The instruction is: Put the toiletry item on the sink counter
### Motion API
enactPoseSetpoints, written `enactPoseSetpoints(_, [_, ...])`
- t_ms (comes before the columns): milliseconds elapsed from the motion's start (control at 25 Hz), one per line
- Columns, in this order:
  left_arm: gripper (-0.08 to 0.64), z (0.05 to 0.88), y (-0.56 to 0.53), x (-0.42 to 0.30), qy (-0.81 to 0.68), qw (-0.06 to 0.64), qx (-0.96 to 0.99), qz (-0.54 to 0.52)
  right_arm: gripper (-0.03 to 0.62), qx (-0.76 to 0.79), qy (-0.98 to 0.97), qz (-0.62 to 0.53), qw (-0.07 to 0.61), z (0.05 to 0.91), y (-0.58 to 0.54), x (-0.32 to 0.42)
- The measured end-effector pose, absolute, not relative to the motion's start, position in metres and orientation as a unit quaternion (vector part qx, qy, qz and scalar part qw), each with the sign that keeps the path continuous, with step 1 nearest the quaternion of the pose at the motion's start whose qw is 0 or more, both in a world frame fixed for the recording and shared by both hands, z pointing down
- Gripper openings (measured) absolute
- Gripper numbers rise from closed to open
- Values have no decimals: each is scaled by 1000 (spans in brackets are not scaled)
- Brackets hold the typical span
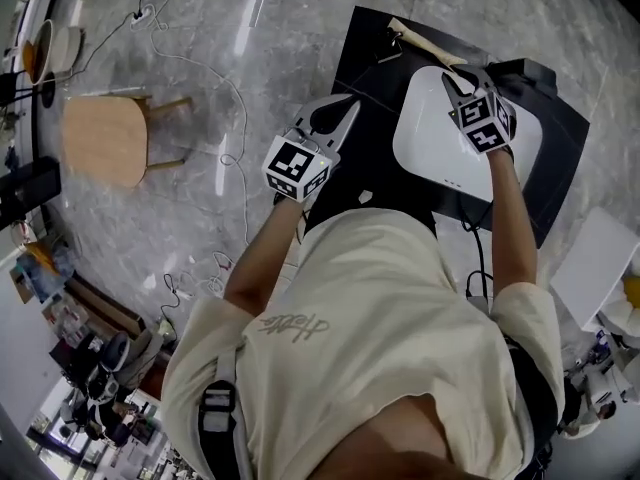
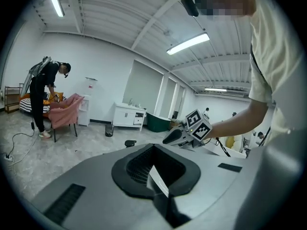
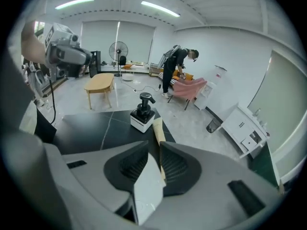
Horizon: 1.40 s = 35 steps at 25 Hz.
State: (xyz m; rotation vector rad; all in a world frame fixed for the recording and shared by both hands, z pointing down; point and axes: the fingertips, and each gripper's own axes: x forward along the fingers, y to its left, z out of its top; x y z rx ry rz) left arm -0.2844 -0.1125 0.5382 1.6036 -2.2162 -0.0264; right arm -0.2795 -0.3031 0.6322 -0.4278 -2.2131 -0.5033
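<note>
A cream tube (image 1: 425,40) lies along the back edge of the black counter (image 1: 368,93), its far end by a white soap dispenser with a black pump (image 3: 143,113). In the right gripper view the tube (image 3: 157,128) runs straight into the narrow gap between the jaws. My right gripper (image 1: 452,78) (image 3: 154,145) hovers over the white basin (image 1: 430,148) and looks shut on the tube's near end. To the left of the basin, my left gripper (image 1: 343,110) (image 2: 153,150) is held above the counter, shut and empty.
A round wooden table (image 1: 105,138) stands on the marble floor at left, with cables (image 1: 225,118) trailing near it. Farther off, a person (image 3: 175,66) bends over a pink chair (image 3: 189,90). A white cabinet (image 2: 128,115) stands by the wall.
</note>
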Motion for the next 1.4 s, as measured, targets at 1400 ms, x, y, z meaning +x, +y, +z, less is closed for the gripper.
enactPoseSetpoints(1400, [3, 399, -127, -239, -755, 72, 652, -2, -3, -13, -985, 28, 169, 444, -253, -107])
